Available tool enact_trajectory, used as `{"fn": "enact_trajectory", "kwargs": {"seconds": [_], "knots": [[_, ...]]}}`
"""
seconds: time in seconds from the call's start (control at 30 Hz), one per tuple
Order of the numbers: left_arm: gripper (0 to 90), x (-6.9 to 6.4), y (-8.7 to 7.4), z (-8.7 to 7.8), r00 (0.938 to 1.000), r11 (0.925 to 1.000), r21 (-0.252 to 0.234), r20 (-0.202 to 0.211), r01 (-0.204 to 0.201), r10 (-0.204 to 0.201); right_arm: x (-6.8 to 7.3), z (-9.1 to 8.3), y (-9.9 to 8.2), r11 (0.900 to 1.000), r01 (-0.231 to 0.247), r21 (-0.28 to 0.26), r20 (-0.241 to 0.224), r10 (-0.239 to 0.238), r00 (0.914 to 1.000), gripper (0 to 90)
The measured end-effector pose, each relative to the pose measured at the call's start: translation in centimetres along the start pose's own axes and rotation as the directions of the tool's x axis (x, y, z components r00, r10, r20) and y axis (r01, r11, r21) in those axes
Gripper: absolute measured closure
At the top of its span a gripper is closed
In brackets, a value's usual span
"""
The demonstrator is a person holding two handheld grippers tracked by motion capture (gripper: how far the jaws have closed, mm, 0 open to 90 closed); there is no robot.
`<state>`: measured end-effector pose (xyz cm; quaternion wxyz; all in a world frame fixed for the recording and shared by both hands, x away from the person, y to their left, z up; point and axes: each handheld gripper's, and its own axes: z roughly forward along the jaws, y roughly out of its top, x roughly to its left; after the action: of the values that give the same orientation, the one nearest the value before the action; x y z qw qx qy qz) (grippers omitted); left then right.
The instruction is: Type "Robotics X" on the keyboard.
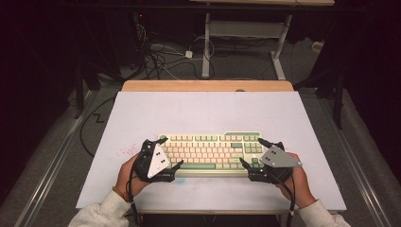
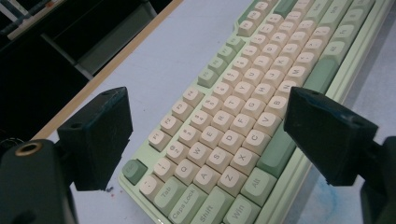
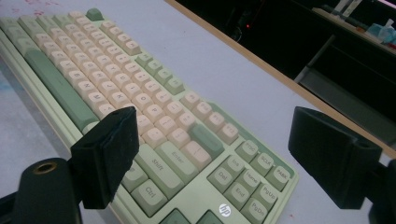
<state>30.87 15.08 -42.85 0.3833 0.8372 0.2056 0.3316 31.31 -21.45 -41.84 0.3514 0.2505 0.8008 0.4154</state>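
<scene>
Your left gripper [image 1: 164, 153] stands with its jaws spread wide and nothing between them; in the left gripper view [image 2: 205, 140] the two black jaws sit one on each side of the keyboard's [image 2: 243, 116] left end, above the Tab, Caps Lock and Shift rows. Your right gripper [image 1: 253, 152] is spread just as wide and holds nothing; in the right gripper view [image 3: 210, 158] its jaws bracket the right end of the keyboard [image 3: 116, 93], over the Enter, Shift and Ctrl keys and the small block of Del, End and PgDn. Whether either gripper's jaws touch the case, I cannot tell.

The keyboard [image 1: 213, 153] is a full-width board with a pale green case, cream letter keys and darker green modifier keys, a long green space bar, and a small round white logo at its lower right corner. It lies flat and square on the white table top [image 1: 208, 111], near your edge and about midway across.

Your left hand [image 1: 130, 172] and your right hand [image 1: 295, 177] come in from the near edge, each wrapped round its gripper's handle, both grippers angled inward toward the keyboard's ends. Light sleeves show at both wrists, and a grey three-cornered plate tops each gripper.
</scene>
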Motion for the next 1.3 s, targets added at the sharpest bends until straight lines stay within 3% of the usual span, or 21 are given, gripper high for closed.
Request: {"fn": "enact_trajectory", "kwargs": {"seconds": [0.4,1.3], "knots": [[14.9,0.0,-0.9,-1.0,1.0,1.0,0.005,0.008,-0.004,0.004,0.0,-0.7,-0.4,0.9999,0.008,0.008,-0.001,-0.008,1.0,16.7],[14.9,0.0,-3.1,-2.5,0.9999,0.9997,0.026,-0.016,0.0,0.001,-0.9,-2.8,-2.1,0.9999,-0.006,0.009,0.033,0.006,0.9995,16.5]]}}
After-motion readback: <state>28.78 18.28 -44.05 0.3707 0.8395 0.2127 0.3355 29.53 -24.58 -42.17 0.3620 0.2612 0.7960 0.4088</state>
